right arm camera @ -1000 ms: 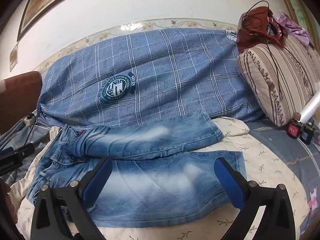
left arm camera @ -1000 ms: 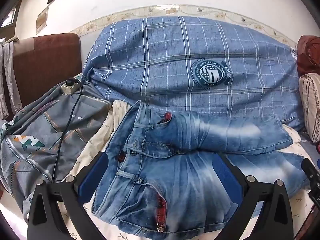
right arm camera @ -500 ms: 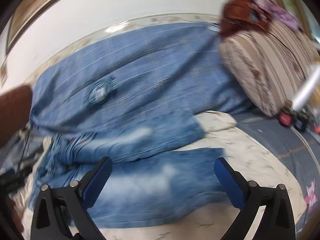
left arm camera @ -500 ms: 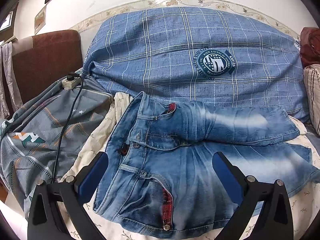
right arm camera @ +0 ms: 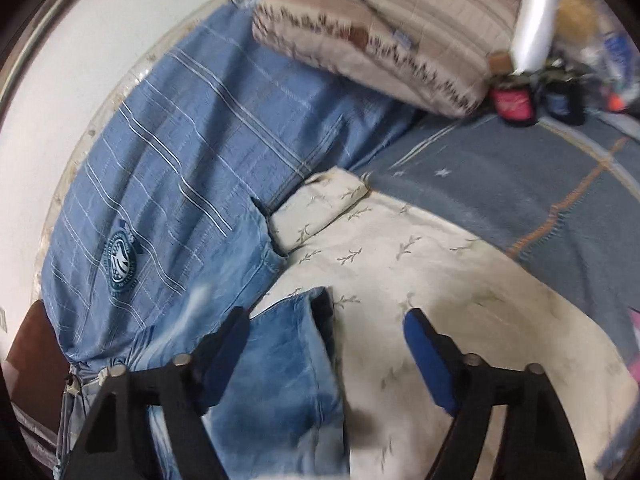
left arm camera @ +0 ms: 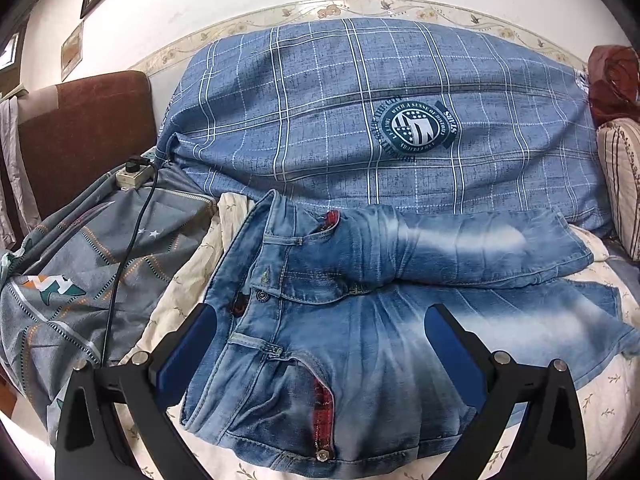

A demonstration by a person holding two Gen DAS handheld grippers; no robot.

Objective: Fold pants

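Faded blue jeans (left arm camera: pixel 360 312) lie flat on a cream leaf-print sheet (left arm camera: pixel 592 408), waistband to the left, legs running right, the far leg lying partly over the near one. My left gripper (left arm camera: pixel 320 344) is open and empty, hovering over the waist and hip area. My right gripper (right arm camera: pixel 324 344) is open and empty over the near leg's hem (right arm camera: pixel 288 364); its left finger is above the denim, its right finger above the sheet (right arm camera: pixel 420 272). The right view is tilted and blurred.
A large blue checked cushion (left arm camera: pixel 360 120) lies behind the jeans. A grey patterned blanket (left arm camera: pixel 60 280) with a power strip (left arm camera: pixel 132 176) and black cable is at left. A striped pillow (right arm camera: pixel 380 24), small bottles (right arm camera: pixel 516 100) and a grey-blue blanket (right arm camera: pixel 520 192) are at right.
The right gripper has swung right and down toward the leg hems, tilting its view. The left gripper has dropped slightly closer to the waistband. Both stay open.
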